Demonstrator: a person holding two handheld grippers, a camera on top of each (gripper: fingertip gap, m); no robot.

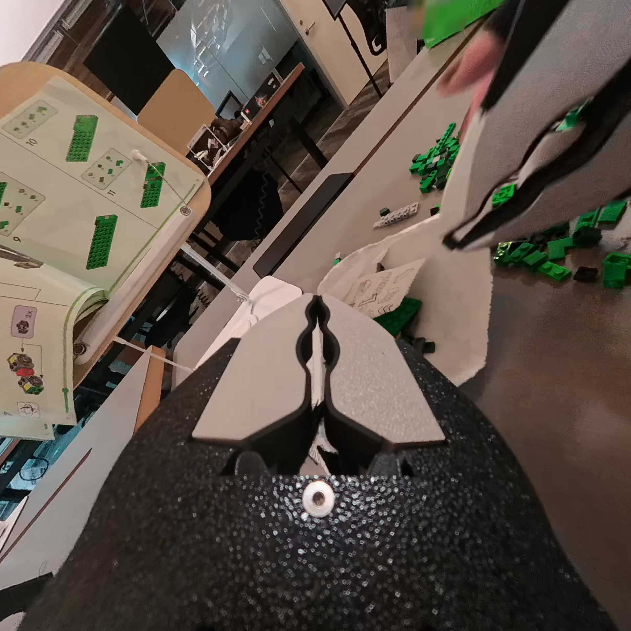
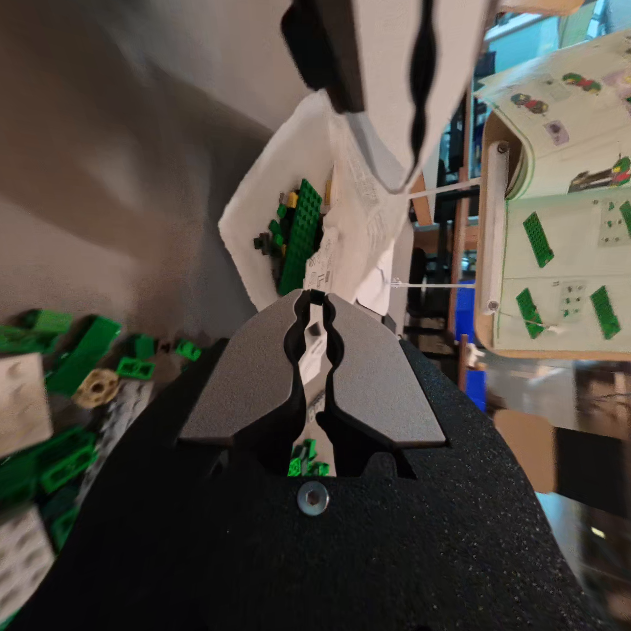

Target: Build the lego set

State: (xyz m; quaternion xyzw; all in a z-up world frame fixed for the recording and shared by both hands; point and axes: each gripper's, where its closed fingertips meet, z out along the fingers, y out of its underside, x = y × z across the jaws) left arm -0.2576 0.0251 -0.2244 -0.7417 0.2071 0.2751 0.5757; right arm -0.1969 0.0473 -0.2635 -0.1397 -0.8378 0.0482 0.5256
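Right hand-held gripper (image 2: pixel 316 300) clamped on a tiny dark piece (image 2: pixel 316 296); left hand-held gripper (image 1: pixel 317 300) closed, empty; surroundings motion-blurred.

- Long grey tabletop (image 1: pixel 345 191) crossing the frame's middle.
- Rounded light-wood chair back (image 1: pixel 177 102), upper left.
- Dark wood-plank floor (image 1: pixel 345 126), upper centre.
- Frosted glass wall panel (image 1: pixel 232 41) at top.
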